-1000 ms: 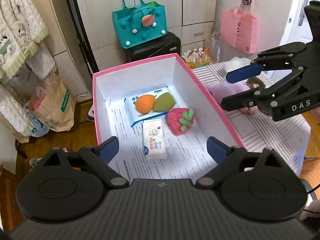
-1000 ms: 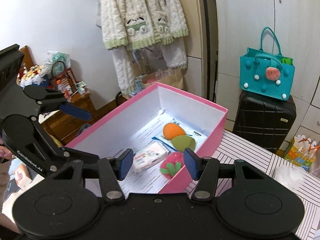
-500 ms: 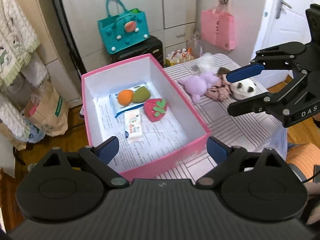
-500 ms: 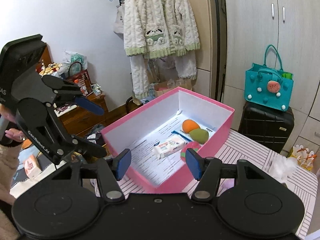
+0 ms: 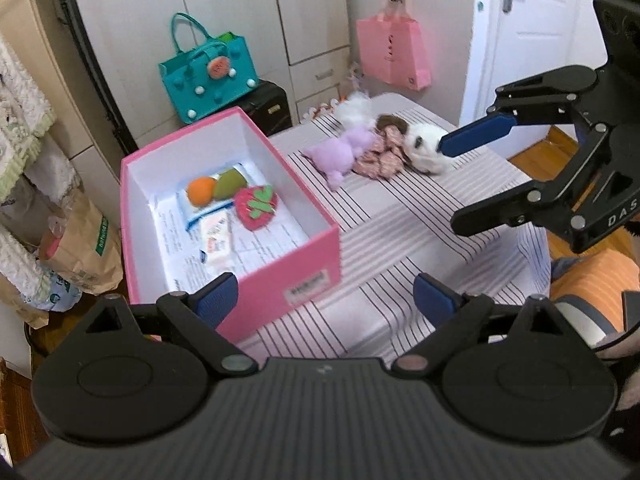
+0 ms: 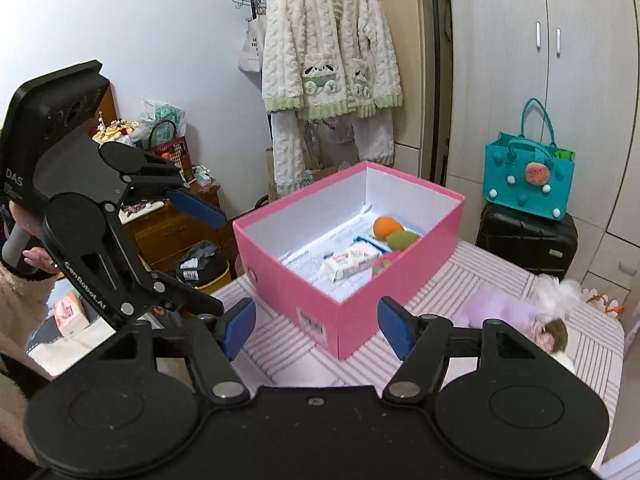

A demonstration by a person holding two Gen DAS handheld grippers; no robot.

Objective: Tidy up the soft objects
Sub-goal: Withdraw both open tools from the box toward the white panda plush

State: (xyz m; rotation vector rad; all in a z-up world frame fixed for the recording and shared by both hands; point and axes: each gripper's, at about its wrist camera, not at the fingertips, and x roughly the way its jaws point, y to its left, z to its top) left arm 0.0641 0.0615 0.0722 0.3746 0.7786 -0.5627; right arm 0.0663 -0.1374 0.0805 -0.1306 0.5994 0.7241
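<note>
A pink box stands on the striped table. Inside lie an orange sponge, a green sponge, a felt strawberry, a tissue pack and a blue wipes pack. On the table right of the box lie a purple plush, a floral doll and a white plush. My left gripper is open and empty before the box. My right gripper is open and empty.
A striped cloth covers the table. A teal bag sits on a black suitcase. A pink bag hangs on the cupboard. A fluffy cardigan hangs on the wall. Paper bags stand on the floor at left.
Both grippers have pulled back and up from over the box. The plush toys on the table have come into view. Both grippers stay open and empty.
</note>
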